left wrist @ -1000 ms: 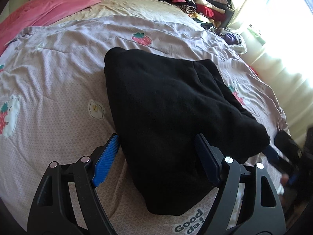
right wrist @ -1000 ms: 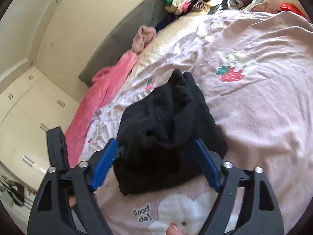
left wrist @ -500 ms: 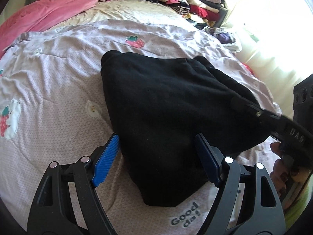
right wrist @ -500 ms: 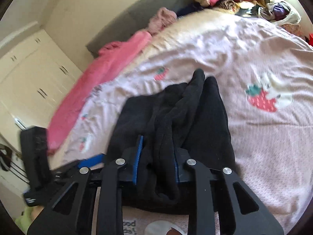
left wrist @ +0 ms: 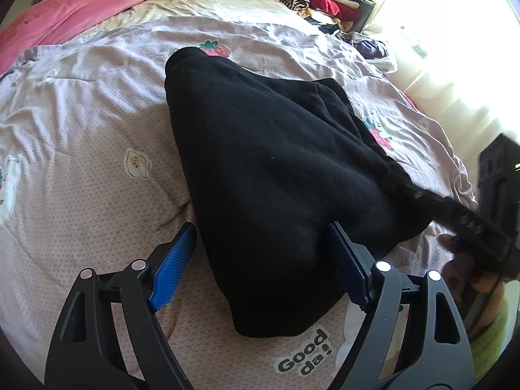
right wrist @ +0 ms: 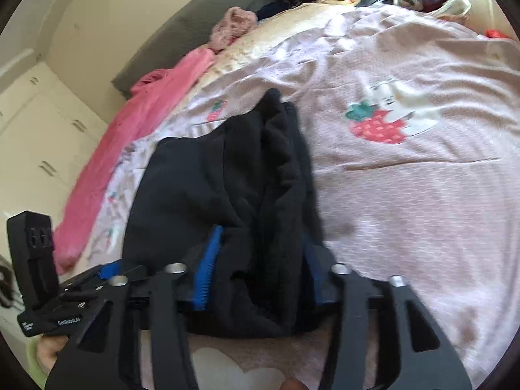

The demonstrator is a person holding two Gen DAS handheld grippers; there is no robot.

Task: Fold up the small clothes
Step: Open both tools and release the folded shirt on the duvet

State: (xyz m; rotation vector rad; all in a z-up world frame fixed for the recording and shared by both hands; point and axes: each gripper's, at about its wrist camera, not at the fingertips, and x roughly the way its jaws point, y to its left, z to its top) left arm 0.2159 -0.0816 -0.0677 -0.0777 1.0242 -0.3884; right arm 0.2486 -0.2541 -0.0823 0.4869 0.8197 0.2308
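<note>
Black garment [left wrist: 276, 175], one; two grippers

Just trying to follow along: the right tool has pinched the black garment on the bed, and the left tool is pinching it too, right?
Not quite. The left tool is open, its fingers straddling the black garment without gripping, as the left wrist view shows. The right tool does pinch it.

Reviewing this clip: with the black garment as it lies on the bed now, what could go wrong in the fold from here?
1. The right tongs clamp a thick bunch of the black garment; pulling may drag several layers and spoil the fold.
2. The left tongs are open, straddling the near end without pinning it, so the garment could slide across the bedspread.
</note>
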